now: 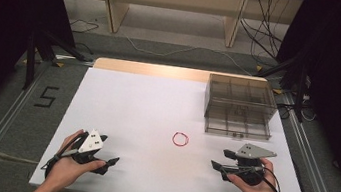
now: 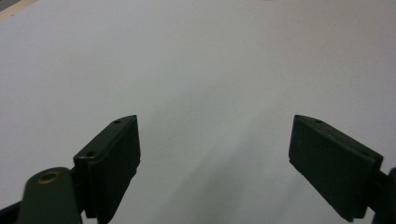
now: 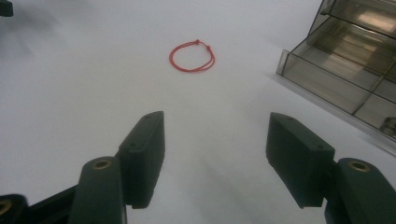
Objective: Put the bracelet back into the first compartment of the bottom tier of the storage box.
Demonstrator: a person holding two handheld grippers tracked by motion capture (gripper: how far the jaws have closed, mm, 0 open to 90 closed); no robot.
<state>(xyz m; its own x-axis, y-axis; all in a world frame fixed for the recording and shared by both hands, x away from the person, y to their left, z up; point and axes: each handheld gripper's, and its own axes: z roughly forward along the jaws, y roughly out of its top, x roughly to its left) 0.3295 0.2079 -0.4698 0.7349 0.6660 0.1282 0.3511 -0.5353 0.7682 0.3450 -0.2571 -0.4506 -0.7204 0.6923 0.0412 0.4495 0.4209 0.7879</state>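
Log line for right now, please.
left tongs open, empty | right tongs open, empty | red loop on table | clear box far right

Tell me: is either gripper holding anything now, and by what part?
Nothing is held. Left gripper and right gripper are open and empty; the red cord loop lies free on the table.

Red cord loop (image 1: 181,139), white table (image 1: 146,108), smoky-clear organizer box (image 1: 240,106).

left gripper (image 1: 109,163): jaws apart, hand-held | right gripper (image 1: 216,165): jaws apart, hand-held
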